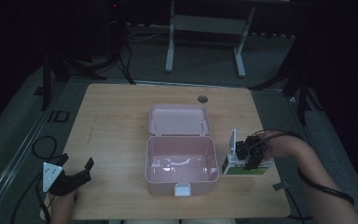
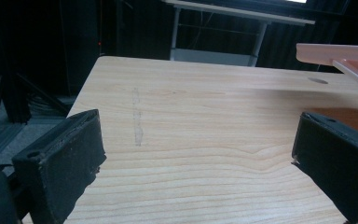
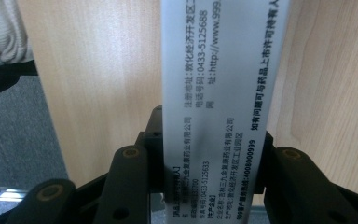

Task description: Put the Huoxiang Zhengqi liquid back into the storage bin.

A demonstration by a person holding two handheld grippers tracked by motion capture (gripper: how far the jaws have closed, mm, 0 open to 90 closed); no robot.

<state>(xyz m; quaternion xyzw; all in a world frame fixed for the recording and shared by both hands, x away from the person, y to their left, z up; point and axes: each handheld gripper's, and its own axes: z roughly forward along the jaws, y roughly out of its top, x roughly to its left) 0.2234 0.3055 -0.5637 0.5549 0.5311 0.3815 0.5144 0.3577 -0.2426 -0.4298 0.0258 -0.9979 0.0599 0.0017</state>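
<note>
White carton (image 3: 223, 107) sits clamped between the right fingers (image 1: 254, 156), at three o'clock of the pink box (image 1: 182, 161); left fingers (image 1: 77, 175) gape empty over the worktop (image 1: 116, 126).

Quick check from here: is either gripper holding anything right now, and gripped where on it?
The right gripper holds a small white printed carton, clamped across its two narrow sides near one end. The left gripper is open over the table, holding nothing.
</note>
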